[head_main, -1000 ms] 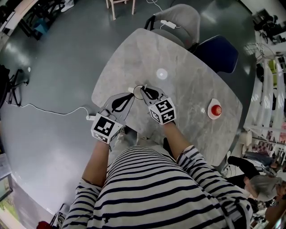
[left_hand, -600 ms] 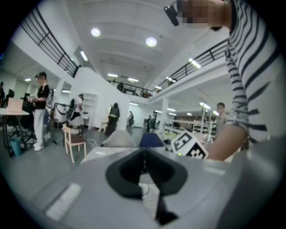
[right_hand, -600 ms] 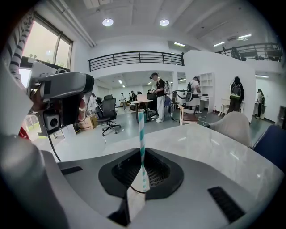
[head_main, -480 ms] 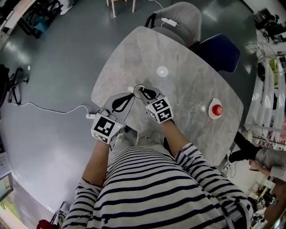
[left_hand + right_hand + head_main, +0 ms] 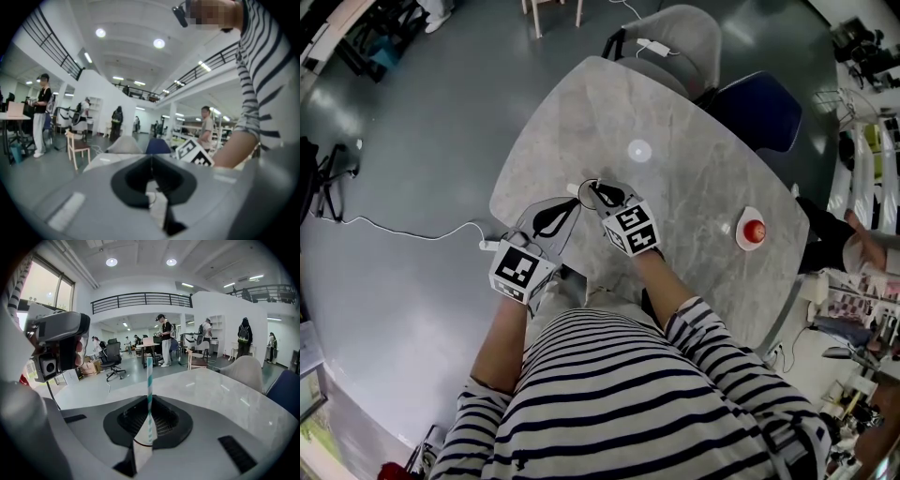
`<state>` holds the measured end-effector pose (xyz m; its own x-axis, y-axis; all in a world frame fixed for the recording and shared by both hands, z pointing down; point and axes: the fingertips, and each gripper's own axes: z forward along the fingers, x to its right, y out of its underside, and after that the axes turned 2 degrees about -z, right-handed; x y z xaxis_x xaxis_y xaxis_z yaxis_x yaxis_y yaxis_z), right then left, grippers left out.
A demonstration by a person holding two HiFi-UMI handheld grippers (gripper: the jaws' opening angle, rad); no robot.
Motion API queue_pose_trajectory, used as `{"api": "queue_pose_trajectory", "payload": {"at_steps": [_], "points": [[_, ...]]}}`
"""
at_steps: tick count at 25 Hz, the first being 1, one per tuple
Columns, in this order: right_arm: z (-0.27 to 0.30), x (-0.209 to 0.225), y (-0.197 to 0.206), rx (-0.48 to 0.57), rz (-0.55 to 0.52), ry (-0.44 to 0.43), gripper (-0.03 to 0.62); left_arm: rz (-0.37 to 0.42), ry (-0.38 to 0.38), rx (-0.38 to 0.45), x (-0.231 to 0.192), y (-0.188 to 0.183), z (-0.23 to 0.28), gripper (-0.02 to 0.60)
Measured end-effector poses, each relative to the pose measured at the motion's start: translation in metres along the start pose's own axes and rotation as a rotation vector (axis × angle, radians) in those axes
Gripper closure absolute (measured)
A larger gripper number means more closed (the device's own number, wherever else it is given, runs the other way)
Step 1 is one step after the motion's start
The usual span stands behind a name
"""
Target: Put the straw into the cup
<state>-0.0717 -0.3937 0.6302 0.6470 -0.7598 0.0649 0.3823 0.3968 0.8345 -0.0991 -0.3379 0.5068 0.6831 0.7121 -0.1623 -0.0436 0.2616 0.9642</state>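
A white and teal striped straw [image 5: 149, 380] stands straight up between the jaws of my right gripper [image 5: 149, 398], which is shut on it. In the head view the right gripper [image 5: 593, 191] is over the table's near left part. The straw's pale end [image 5: 574, 188] pokes out past its tip. My left gripper [image 5: 571, 202] hangs just left of it, tips almost touching. In its own view the left gripper [image 5: 151, 157] has its jaws together and nothing shows between them. A small white round cup [image 5: 638, 151] stands farther back on the marble table [image 5: 694, 178].
A red object on a white dish [image 5: 753, 231] sits at the table's right side. A grey chair [image 5: 680, 37] and a blue chair [image 5: 759, 108] stand at the far edge. A cable [image 5: 403, 230] runs across the floor on the left. Several people stand in the hall.
My right gripper has shifted a little to the left with the straw. The left gripper has barely moved. A person at the right edge has moved.
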Motion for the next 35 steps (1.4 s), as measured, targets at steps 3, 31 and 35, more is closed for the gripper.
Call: {"api": "queue_pose_trajectory", "payload": {"at_steps": [3, 31, 35], "points": [[0.000, 0.002, 0.002, -0.003, 0.001, 0.010, 0.569, 0.000, 0.000, 0.000, 0.002, -0.003, 0.002, 0.574], [-0.064, -0.003, -0.035, 0.124, 0.007, -0.003, 0.504, 0.035, -0.025, 0.021, 0.031, -0.017, -0.003, 0.574], [-0.088, -0.003, -0.050, 0.192, 0.002, 0.018, 0.522, 0.045, -0.027, 0.033, 0.040, -0.021, -0.004, 0.574]]}}
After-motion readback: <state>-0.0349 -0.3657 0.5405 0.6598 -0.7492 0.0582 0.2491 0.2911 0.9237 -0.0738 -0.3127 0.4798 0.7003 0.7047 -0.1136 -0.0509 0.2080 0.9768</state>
